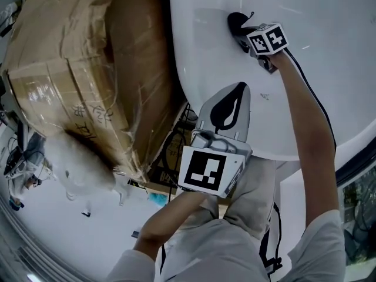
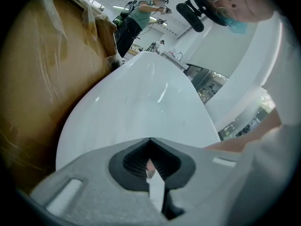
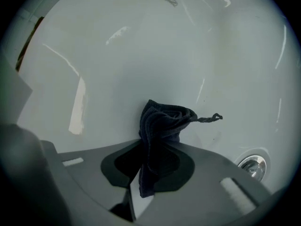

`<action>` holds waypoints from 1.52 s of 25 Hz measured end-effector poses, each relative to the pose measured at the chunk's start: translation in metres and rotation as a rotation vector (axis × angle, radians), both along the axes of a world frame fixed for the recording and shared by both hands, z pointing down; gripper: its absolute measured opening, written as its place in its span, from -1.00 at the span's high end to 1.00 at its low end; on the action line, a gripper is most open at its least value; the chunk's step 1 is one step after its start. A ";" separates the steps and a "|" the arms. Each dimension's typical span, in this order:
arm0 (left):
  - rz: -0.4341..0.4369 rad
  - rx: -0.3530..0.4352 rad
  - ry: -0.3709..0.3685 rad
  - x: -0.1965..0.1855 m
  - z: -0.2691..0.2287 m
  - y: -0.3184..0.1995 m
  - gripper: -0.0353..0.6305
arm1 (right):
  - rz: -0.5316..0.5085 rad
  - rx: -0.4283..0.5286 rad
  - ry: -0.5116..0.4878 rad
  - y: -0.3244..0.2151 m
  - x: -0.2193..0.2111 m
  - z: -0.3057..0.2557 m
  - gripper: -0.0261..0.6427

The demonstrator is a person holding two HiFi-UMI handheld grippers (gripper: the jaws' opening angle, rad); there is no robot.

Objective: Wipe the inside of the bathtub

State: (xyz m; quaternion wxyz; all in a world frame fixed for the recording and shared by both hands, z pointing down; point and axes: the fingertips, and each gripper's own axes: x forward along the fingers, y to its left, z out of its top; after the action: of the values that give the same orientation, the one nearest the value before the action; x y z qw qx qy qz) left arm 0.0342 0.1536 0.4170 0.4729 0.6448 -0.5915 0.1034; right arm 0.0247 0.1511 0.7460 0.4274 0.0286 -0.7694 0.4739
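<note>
A white bathtub (image 1: 329,69) fills the upper right of the head view. Inside it my right gripper (image 1: 245,36) is shut on a dark cloth (image 1: 236,21), which presses against the tub's inner surface. In the right gripper view the dark cloth (image 3: 161,126) bunches out of the jaws against the white wall, with a loose thread to the right and the chrome drain (image 3: 251,165) at lower right. My left gripper (image 1: 230,101) hangs over the tub's near rim, shut and empty. The left gripper view looks along the white tub (image 2: 141,112).
A large cardboard box wrapped in plastic film (image 1: 88,69) stands tight against the tub's left side, and shows again as the box (image 2: 42,88). A person (image 2: 138,18) stands far off beyond the tub. White floor (image 1: 76,228) lies at lower left.
</note>
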 end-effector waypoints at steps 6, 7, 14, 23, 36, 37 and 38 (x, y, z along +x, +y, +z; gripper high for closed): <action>-0.007 0.014 -0.012 -0.002 -0.010 -0.003 0.90 | 0.002 -0.009 -0.021 0.005 -0.005 -0.017 0.77; -0.003 0.013 -0.013 -0.001 -0.011 -0.003 0.90 | 0.000 -0.008 -0.029 0.006 -0.006 -0.021 0.77; 0.030 0.024 -0.019 0.004 -0.020 -0.005 0.90 | -0.001 -0.002 -0.087 0.009 -0.014 -0.051 0.77; 0.043 -0.003 -0.026 0.002 -0.023 0.002 0.90 | -0.026 -0.004 -0.173 0.022 -0.024 -0.090 0.77; 0.049 -0.013 -0.049 -0.007 -0.024 0.009 0.90 | -0.041 0.003 -0.320 0.036 -0.039 -0.165 0.77; 0.049 -0.011 -0.050 -0.007 -0.025 0.008 0.90 | -0.041 0.001 -0.329 0.038 -0.040 -0.170 0.77; 0.050 -0.009 -0.050 -0.007 -0.027 0.008 0.90 | -0.041 -0.002 -0.337 0.039 -0.040 -0.176 0.77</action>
State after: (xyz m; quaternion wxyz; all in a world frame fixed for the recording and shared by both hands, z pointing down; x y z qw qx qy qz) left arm 0.0267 0.1617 0.3901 0.4581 0.6545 -0.5863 0.1341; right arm -0.0158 0.1903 0.5700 0.3018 -0.0675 -0.8302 0.4638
